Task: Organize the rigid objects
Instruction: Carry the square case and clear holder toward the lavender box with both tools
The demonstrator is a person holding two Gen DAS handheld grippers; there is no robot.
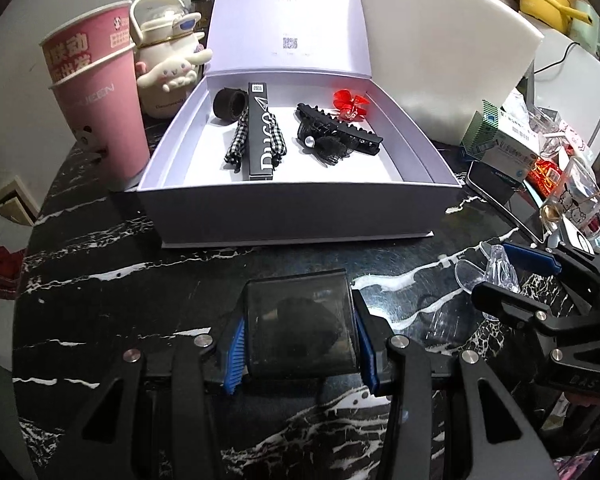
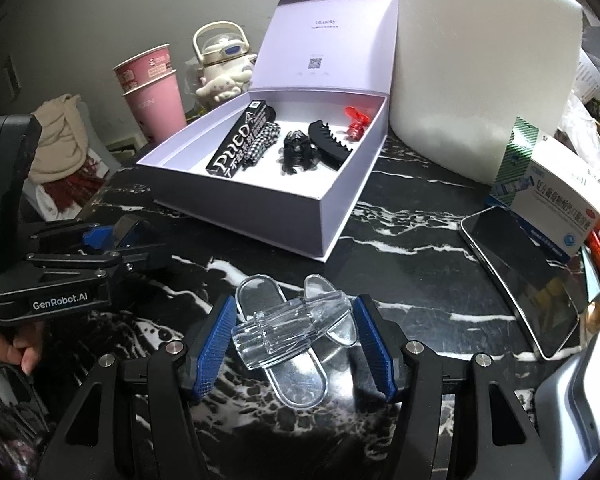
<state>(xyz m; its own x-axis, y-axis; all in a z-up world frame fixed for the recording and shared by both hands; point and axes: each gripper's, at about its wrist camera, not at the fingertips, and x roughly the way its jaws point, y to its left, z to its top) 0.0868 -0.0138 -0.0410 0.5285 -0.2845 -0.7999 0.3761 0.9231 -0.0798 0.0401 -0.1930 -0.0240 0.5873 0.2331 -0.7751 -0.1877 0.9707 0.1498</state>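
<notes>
Left hand-held gripper [image 1: 300, 336] clamps dark case [image 1: 300, 328] | right view: phone [image 2: 520, 280]

On my black marbled counter [image 2: 412, 240]: stacked pink paper cups [image 1: 96, 108], cartoon-dog kettle [image 1: 168, 68], white foam block [image 2: 480, 60], phone [image 2: 520, 280], medicine box [image 2: 556, 200].

**Black marble table and the things standing on it**

The table [image 2: 400, 248] has a black top with white veins; an open white box [image 2: 332, 216] lies on it with the lid standing up behind; left of the box stand stacked pink paper cups [image 1: 100, 120] and a cream cartoon kettle [image 1: 168, 76]; a white foam block [image 2: 480, 80] stands right of the box; a phone [image 2: 520, 280] lies flat near the right edge, beside a medicine carton [image 2: 556, 200].
</notes>
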